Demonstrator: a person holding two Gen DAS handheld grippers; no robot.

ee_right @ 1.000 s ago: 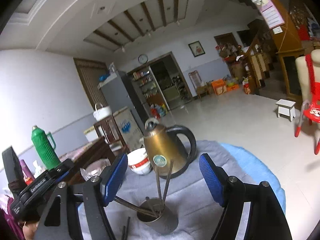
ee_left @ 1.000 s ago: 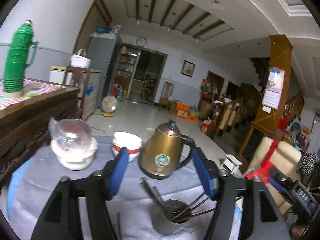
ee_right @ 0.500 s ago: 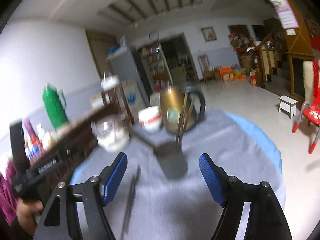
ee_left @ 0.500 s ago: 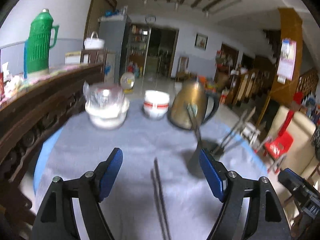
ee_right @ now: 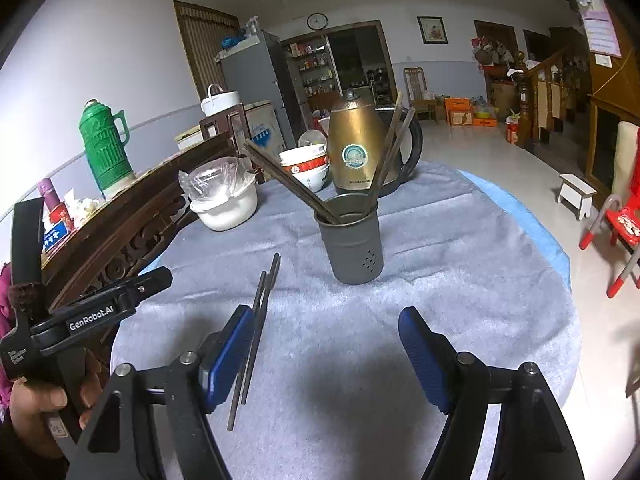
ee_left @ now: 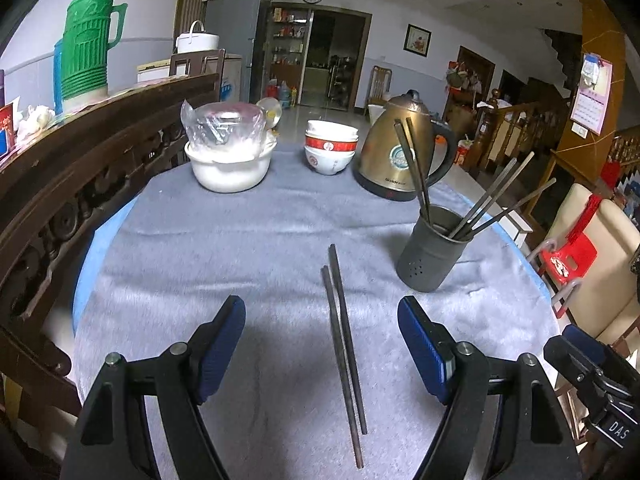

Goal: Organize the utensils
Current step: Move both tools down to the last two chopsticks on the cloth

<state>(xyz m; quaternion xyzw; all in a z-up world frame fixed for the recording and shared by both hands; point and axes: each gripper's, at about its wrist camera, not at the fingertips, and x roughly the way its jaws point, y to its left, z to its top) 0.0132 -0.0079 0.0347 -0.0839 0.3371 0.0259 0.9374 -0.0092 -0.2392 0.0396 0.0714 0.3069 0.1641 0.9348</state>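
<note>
Left claw (ee_left: 322,344) open, dark slim chopsticks (ee_left: 343,344)

On the cloth-covered table (ee_left: 200,280), two chopsticks (ee_left: 342,340) lie side by side just left of the holder (ee_left: 434,256), in which more chopsticks (ee_left: 496,200) stand. Behind the holder sits a kettle (ee_left: 396,152); stacked bowls (ee_left: 330,152) and a covered bowl (ee_left: 228,160) stand farther left.

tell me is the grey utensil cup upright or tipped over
Upright. The grey utensil cup stands on its base on the grey cloth, open rim up, with several chopsticks leaning out of it. Two more chopsticks lie flat beside it.
</note>
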